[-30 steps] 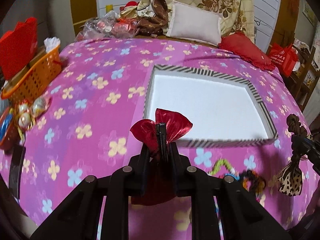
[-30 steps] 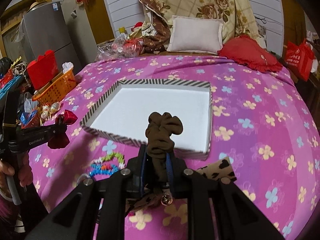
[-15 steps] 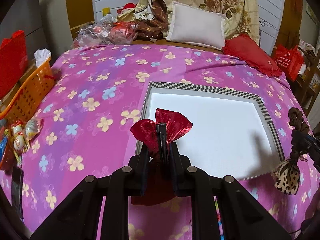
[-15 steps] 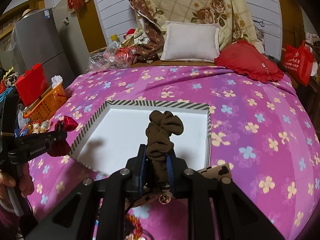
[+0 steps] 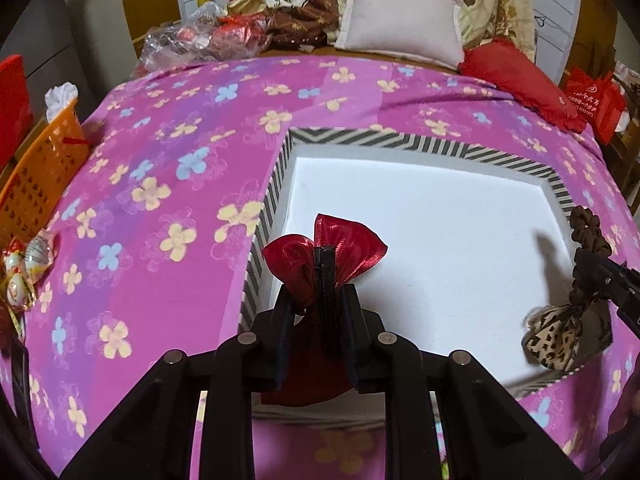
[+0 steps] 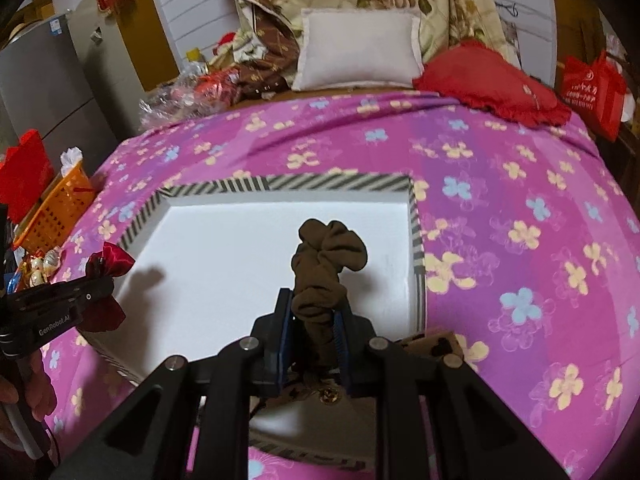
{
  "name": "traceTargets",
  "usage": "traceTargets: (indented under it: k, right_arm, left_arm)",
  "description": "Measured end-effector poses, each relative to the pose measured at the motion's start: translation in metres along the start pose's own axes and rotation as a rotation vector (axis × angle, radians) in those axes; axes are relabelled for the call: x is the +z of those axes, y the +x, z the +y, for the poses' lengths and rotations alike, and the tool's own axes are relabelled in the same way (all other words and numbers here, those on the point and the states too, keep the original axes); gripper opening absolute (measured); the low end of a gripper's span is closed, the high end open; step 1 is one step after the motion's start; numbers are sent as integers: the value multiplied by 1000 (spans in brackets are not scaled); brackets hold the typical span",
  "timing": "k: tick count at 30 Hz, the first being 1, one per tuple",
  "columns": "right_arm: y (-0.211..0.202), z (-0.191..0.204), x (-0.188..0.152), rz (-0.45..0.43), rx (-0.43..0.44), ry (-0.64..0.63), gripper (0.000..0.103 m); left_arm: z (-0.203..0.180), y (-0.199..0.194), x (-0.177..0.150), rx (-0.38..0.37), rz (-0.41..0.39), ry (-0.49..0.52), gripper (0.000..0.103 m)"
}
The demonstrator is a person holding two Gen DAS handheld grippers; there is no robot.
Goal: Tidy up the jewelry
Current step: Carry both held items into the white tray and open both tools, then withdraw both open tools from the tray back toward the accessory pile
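Two pouch-laden tools over striped tray (image 5: 440,146) (orange basket (image 5: 38,184) leftward).

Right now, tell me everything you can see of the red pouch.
The red pouch is a small drawstring bag of shiny, metallic-looking fabric. Its gathered neck is pinched in the shut left hand-held gripper; the ruffled top fans out above the fingers and the body hangs below them. It hangs over the near left corner of the striped tray, not resting on it.

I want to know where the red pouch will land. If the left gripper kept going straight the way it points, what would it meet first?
Most likely the white floor of the striped box; the left gripper, shut on the red pouch, points down into it with nothing between, though depth is unclear.
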State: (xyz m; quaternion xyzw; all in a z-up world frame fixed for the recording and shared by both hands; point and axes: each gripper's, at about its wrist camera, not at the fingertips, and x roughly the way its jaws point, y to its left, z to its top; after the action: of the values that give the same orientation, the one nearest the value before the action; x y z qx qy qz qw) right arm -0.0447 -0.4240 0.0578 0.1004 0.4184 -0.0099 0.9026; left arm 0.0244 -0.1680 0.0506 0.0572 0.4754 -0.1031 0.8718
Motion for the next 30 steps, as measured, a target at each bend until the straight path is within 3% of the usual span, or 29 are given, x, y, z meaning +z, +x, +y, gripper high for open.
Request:
traceTargets:
  k: [6,8,12,15,19,26,30]
  right_arm:
    - [18,-6,-4,49,-3,14,20]
    - [20,-6,-6,52,-7,11,20]
    - [22,-7,-10,67,-17,31,40]
    - [17,-8,-11,56,-7,46,63]
    - [1,-5,-10,30,2,49,64]
    - [-44,11,-17,-51,41,38,67]
    - [-71,23,-26,-95,58,17,74]
  left_arm:
    - [4,19,-1,-18,51,-28,0]
    - [4,22,-3,-12,59,-30,6]
    - [9,25,-7,-29,64,-71,11]
    - [11,22,-9,-52,43,-82,16]
    - [4,12,-9,-40,-2,-35,24]
    - [7,-29,-7,-14,-128,-30,25]
    - [13,-50,-7,-15,-171,-44,25]
